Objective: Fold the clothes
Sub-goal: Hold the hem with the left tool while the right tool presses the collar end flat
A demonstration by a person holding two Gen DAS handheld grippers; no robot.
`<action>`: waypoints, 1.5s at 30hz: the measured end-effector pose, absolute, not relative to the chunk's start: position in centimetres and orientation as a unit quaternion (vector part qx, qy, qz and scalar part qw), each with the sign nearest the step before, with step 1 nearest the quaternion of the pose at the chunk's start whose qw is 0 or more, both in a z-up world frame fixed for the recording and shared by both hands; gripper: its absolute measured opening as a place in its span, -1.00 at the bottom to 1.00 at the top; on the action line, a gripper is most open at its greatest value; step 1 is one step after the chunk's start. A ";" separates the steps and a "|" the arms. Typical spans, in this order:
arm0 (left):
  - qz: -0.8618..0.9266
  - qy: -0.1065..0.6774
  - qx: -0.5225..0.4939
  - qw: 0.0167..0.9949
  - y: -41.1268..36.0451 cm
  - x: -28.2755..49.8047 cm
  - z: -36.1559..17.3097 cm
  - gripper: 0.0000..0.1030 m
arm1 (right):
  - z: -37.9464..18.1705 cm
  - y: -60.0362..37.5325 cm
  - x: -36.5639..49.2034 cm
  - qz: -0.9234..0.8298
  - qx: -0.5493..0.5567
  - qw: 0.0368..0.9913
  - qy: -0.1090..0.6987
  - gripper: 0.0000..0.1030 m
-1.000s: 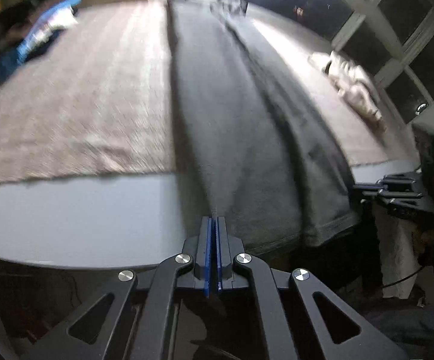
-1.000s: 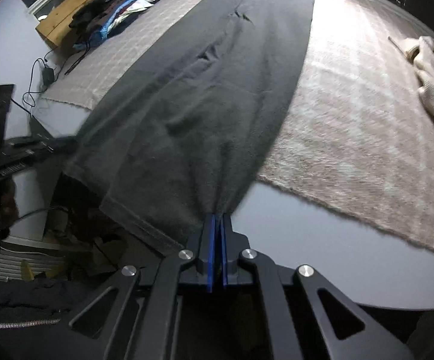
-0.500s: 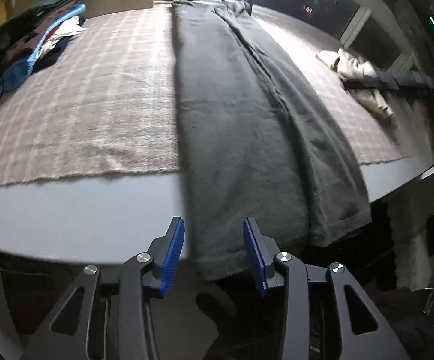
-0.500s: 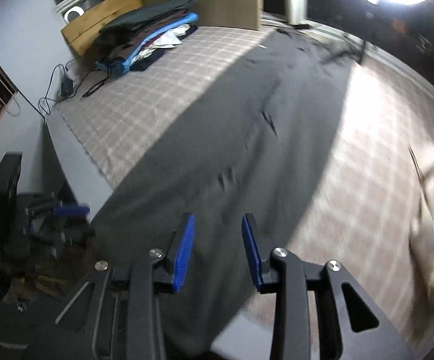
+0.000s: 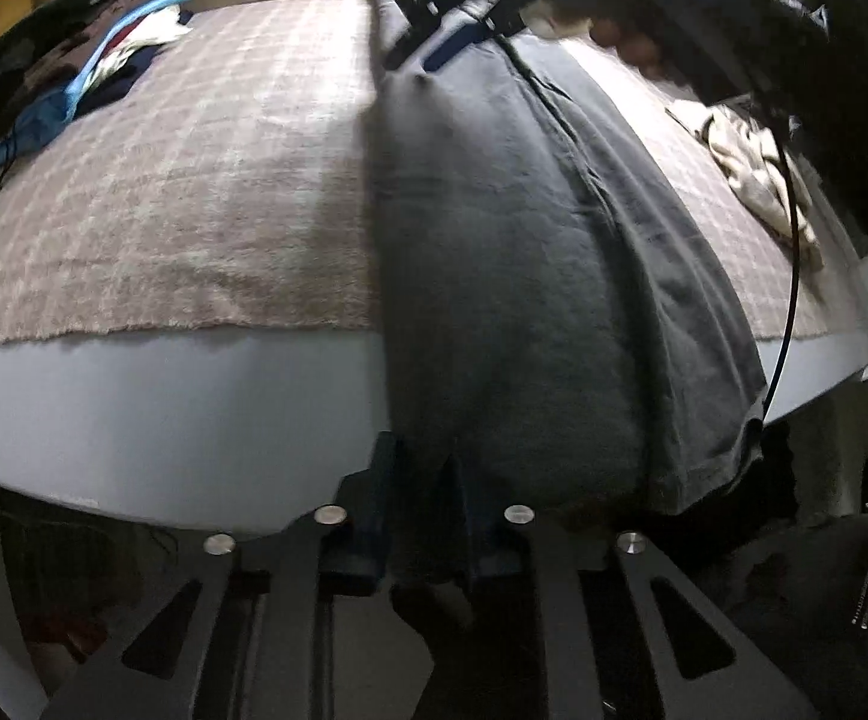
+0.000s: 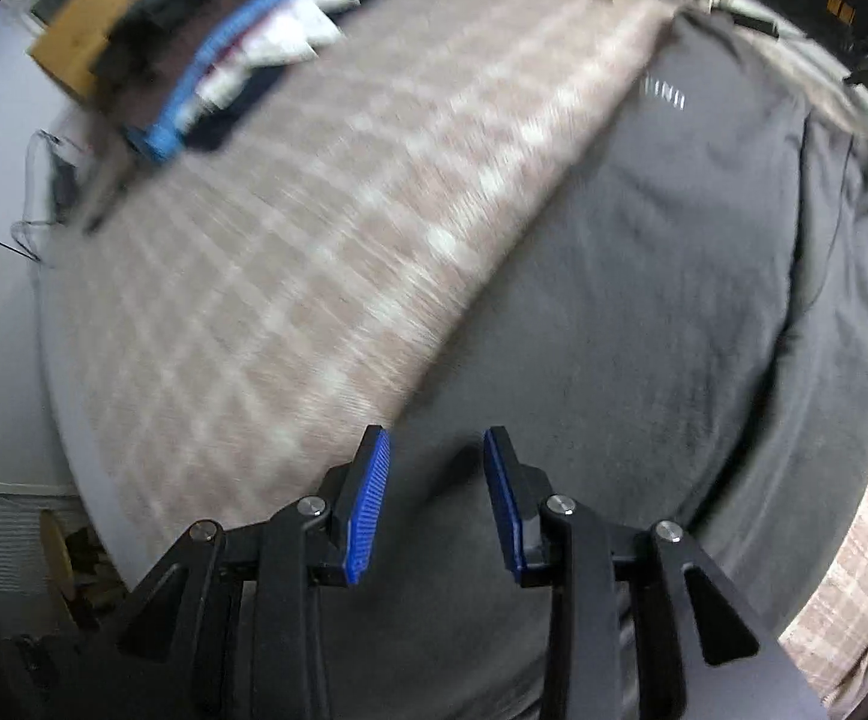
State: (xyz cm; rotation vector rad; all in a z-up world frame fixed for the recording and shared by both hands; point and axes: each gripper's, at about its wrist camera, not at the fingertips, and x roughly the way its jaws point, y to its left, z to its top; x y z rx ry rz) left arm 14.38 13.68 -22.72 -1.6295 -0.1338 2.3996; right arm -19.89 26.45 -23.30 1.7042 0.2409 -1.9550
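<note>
Long dark grey cotton garment lies flat on pink checked blanket, long axis running from near worktop edge to far edge, hem overhanging. Left gripper just been closing, jaws narrow, hem corner between them; whether the pads press it, cannot tell. Right gripper parted, holds nothing, above the far end.

motion-blurred plaid blanket and clothes pile; left gripper jaws' grip on the hem in shadow

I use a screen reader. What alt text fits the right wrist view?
An open right hand-held gripper hovers over a long dark grey folded garment lying on a pink checked blanket. A blurred pile of folded clothes sits at the top left.
</note>
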 end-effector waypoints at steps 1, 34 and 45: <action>0.821 -0.050 -0.556 0.118 13.5 14.5 -22.8 -0.80 | -23.3 26.5 -20.0 -0.725 0.630 0.267 0.083 -0.36; 0.822 -0.079 -0.548 0.130 13.2 15.0 -23.1 -0.92 | -22.6 25.4 -18.5 -0.735 0.601 0.294 0.110 -0.94; 0.820 -0.100 -0.553 0.110 11.7 15.6 -22.6 -0.75 | -20.8 26.9 -18.4 -0.731 0.608 0.307 0.041 -0.60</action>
